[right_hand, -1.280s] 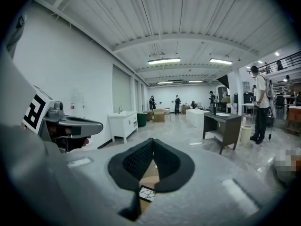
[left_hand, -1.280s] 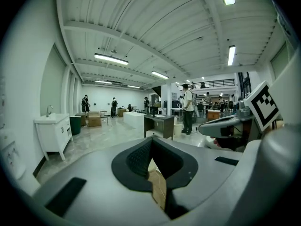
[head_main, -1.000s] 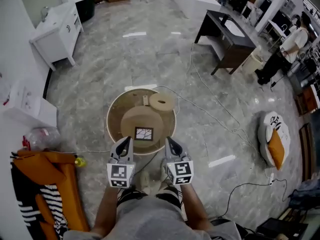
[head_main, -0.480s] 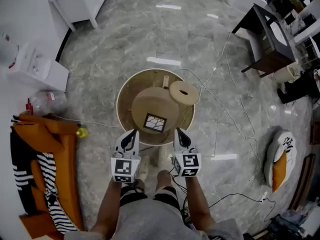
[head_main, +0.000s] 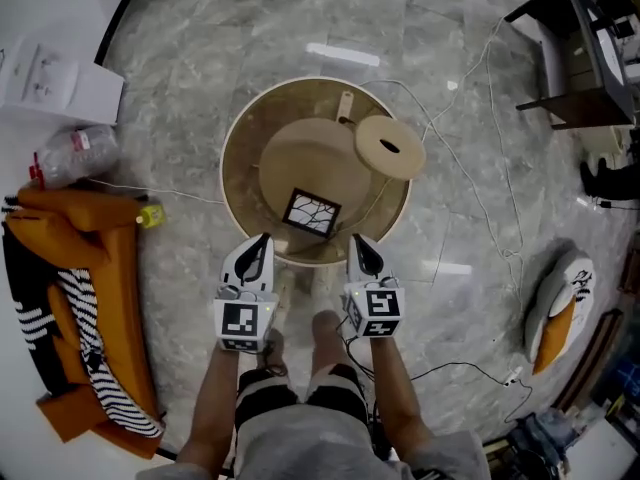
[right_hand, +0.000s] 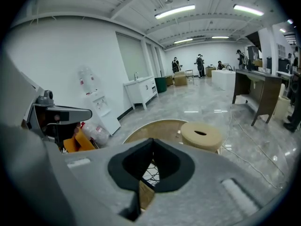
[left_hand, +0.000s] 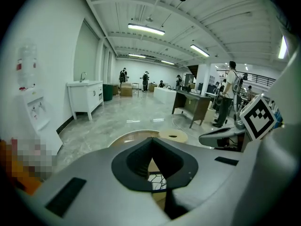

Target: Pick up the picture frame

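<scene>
The left gripper (head_main: 258,250) and the right gripper (head_main: 362,250) sit side by side, both pointing forward and down. In the left gripper view, the left gripper's (left_hand: 150,140) jaws meet at their tips with nothing between them. The right gripper's (right_hand: 152,141) jaws are likewise closed and empty.

Just ahead of both tips, in line with the gap between the two grippers and touching neither, lies the picture frame (head_main: 311,214). It has a dark rim around a white picture with black crackle lines. It lies flat and slightly askew on the raised middle of a round wooden table (head_main: 228,158), close to the near edge. Each gripper view shows a piece of it below the closed tips (left_hand: 157,180) (right_hand: 151,173).

Farther ahead and to the right of the right gripper, a round wooden disc with a slot (head_main: 390,147) stands at the table's far side.

Off to the left of the left gripper are an orange cloth (head_main: 70,228) and, beyond it, a plastic bottle (head_main: 75,153). Well to the right of the right gripper, a cushion (head_main: 555,308) lies on the marble floor, and a dark desk (head_main: 575,58) stands far ahead on that side.
</scene>
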